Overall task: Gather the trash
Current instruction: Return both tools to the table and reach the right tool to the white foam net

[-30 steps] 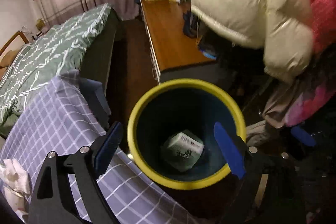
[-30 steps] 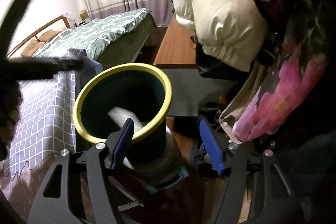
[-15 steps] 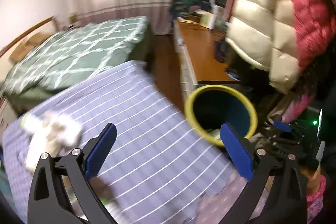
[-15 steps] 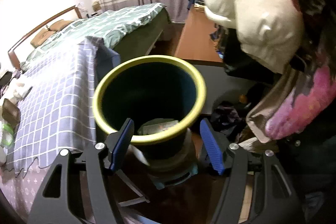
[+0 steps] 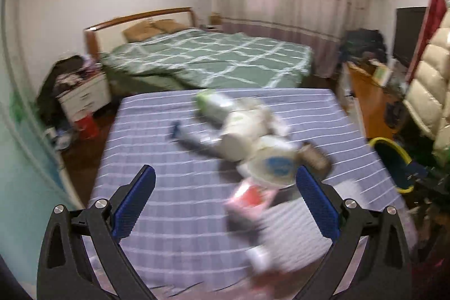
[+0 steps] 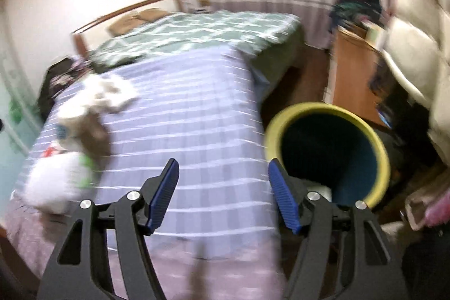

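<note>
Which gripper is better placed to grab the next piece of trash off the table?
Left gripper: open, facing the trash pile. The right gripper, also open, has it off to one side.

Left tool [image 5: 225, 198] and right tool [image 6: 223, 191], black forked arms, ribbed blue pads, silver screws

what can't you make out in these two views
- Trash pile on the striped cloth, left wrist view: motion blur smears it, so single items and labels are unreadable.
- Same pile, right wrist view: blurred into white and brown blobs.
- Bin contents, right wrist view: dark inside, bottom hidden by its near wall.
- Bin, left wrist view: small, near the frame edge.
</note>
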`<state>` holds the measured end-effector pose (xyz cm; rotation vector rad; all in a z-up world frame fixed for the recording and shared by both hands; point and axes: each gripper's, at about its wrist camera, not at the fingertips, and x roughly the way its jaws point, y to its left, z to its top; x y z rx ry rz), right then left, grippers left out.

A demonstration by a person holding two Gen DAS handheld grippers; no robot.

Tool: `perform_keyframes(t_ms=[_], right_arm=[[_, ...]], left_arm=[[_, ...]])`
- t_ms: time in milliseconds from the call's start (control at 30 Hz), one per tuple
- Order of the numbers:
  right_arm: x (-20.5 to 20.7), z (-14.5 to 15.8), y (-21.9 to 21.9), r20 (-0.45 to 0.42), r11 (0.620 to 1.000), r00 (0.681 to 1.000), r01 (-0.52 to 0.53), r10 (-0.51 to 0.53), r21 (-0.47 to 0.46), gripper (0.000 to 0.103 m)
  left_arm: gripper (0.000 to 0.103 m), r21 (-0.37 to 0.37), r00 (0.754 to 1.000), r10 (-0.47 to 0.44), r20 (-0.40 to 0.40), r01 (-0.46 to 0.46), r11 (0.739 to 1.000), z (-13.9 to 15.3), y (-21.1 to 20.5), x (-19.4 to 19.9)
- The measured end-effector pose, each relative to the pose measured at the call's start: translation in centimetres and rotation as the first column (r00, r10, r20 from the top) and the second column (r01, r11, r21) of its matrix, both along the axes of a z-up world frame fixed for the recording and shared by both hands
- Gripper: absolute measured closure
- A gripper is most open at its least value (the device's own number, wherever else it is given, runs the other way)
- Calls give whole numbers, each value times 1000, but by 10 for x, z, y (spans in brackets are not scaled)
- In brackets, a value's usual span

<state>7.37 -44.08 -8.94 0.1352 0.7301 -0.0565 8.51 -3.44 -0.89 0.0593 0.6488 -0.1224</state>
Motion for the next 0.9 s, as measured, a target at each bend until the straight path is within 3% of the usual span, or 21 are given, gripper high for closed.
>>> perform_keyframes(t_ms=[133, 300, 700, 733, 800, 833, 867, 900], right_arm=[[7, 18, 59, 36, 988, 988, -150, 149, 35, 40], [12, 22, 107, 36, 967, 971, -240, 238, 86, 40], [16, -7, 133, -56, 940, 956, -270, 288, 210, 34], [16, -8, 134, -54, 936, 954, -277, 295, 216, 36], [16, -8, 132, -49, 926, 949, -291, 311, 241, 62], [17, -9, 132, -54, 924, 948, -293, 315, 244, 84], [18, -10, 131, -54, 927, 949, -289, 309, 238, 93], [17, -9, 129, -45, 930, 951, -287, 304, 231, 95]], left_arm=[[5, 39, 997, 74, 15, -74, 996, -6, 27, -15], [5, 39, 994, 100, 47, -102, 994, -3, 54, -31], [5, 29, 997, 70, 31, -71, 997, -8, 47, -36], [5, 31, 997, 68, 29, -69, 997, -8, 46, -35], [5, 31, 998, 62, 23, -63, 998, -9, 43, -35], [5, 32, 998, 59, 21, -60, 998, -10, 41, -34], [5, 37, 998, 57, 19, -57, 998, -10, 39, -33], [5, 40, 998, 54, 18, -55, 998, -11, 37, -33]])
